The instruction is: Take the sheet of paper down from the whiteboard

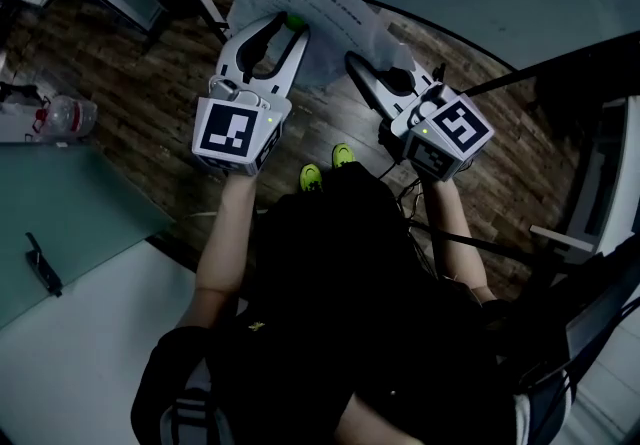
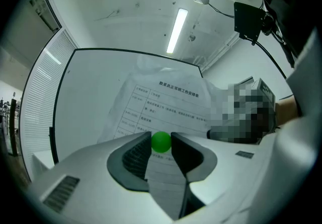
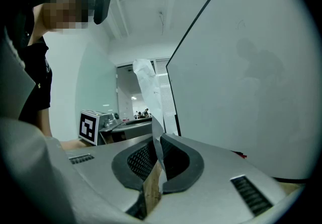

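- Fingers [image 2: 132, 160] of the left gripper [image 2: 161, 136] pinch a small green ball [image 2: 161, 142] at their tips. It looks like the magnet that pinned the sheet, though that is only my reading.
- Fingers [image 3: 142, 160] of the right gripper [image 3: 159, 137] are pressed together on one edge of the sheet of paper [image 3: 145, 81], which rises out of them in a curl.
- Progress: the sheet appears to be off the whiteboard [image 3: 251, 67] and hangs in the air between the two grippers, carried by the right one. What seems left is to bring it away, set it down, and put the ball somewhere.
- Only the head view shows both grippers side by side, with the crumpled sheet over a wood floor [image 1: 125, 83].
- Only the left gripper view shows the sheet's printed table face on, with the ball in front of it.
- Only the right gripper view shows the board's face bare beside the sheet, and the thin paper edge caught in the grip.
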Tool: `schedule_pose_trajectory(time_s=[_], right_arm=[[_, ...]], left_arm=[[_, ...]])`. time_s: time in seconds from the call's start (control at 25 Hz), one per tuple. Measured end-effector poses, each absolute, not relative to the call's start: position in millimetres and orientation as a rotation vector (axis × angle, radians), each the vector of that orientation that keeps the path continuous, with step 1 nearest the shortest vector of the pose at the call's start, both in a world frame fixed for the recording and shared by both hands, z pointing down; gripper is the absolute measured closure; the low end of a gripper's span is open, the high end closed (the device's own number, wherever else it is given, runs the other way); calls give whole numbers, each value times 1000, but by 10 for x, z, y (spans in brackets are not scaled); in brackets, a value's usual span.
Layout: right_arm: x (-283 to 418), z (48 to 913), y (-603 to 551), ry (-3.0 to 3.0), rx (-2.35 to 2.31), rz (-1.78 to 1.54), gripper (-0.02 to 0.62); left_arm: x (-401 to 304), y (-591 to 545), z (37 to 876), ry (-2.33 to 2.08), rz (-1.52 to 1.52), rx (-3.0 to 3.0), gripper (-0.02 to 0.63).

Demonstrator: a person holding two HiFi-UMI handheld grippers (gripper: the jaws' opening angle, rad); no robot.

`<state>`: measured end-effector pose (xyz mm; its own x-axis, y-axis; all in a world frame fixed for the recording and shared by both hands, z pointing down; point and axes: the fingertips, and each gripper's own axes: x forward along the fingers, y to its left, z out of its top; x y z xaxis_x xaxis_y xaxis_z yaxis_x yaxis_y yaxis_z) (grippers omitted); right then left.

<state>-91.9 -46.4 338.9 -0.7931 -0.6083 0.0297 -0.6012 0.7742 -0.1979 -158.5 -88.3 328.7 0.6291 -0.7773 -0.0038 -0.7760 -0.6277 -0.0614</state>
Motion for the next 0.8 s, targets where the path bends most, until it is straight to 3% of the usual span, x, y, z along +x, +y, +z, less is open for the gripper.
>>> schedule_pose_trajectory(time_s=[0.8], right_arm=[[-974, 3302, -381, 2954, -900, -270, 577]], left_arm=[[-1520, -790, 3133, 1326, -54, -2746, 462]])
